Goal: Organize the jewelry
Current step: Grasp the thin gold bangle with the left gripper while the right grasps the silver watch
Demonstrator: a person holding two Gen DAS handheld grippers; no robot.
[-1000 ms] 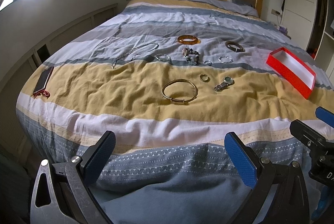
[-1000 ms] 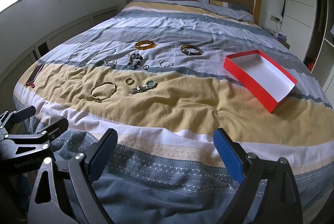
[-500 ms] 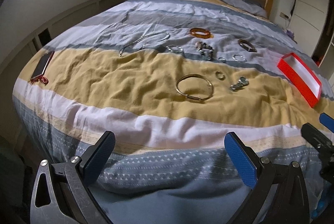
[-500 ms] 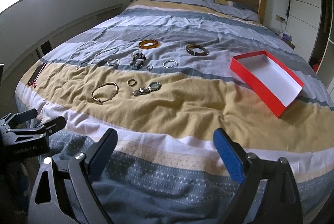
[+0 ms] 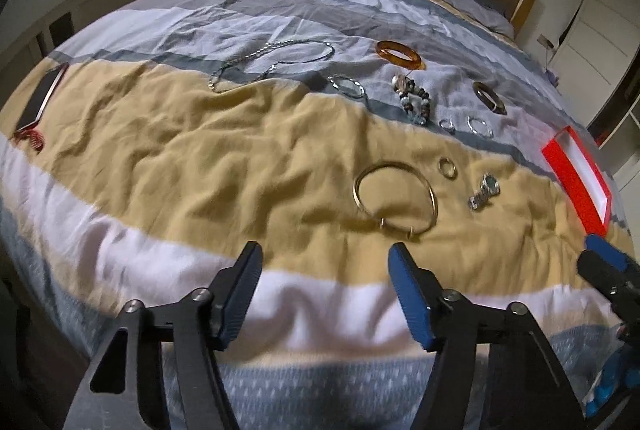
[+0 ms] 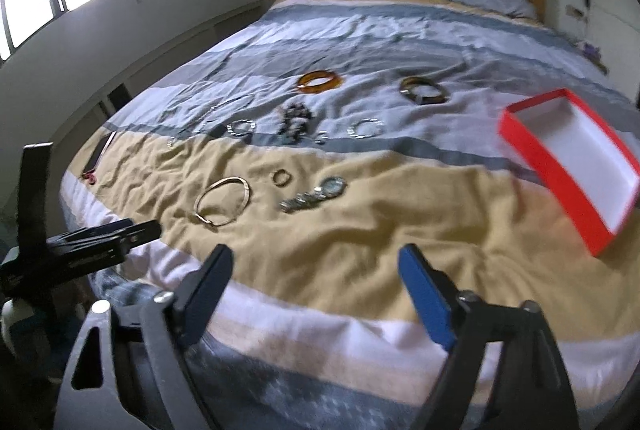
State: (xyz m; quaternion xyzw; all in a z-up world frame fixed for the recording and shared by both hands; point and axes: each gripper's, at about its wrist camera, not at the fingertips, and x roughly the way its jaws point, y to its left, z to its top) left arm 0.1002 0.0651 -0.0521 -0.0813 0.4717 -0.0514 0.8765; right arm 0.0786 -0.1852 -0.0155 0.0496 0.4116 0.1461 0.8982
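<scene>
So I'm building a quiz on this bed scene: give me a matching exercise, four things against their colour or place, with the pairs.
Things:
1. box
2. amber bangle
3. phone
4. gold bangle

Descriptions:
A. thin ring on the yellow stripe, nearest the left gripper
B. red outside, white inside, nothing in it
C. at the bed's left edge
D. translucent orange, on the pale grey stripe

Pairs: 1-B, 2-D, 3-C, 4-A
</scene>
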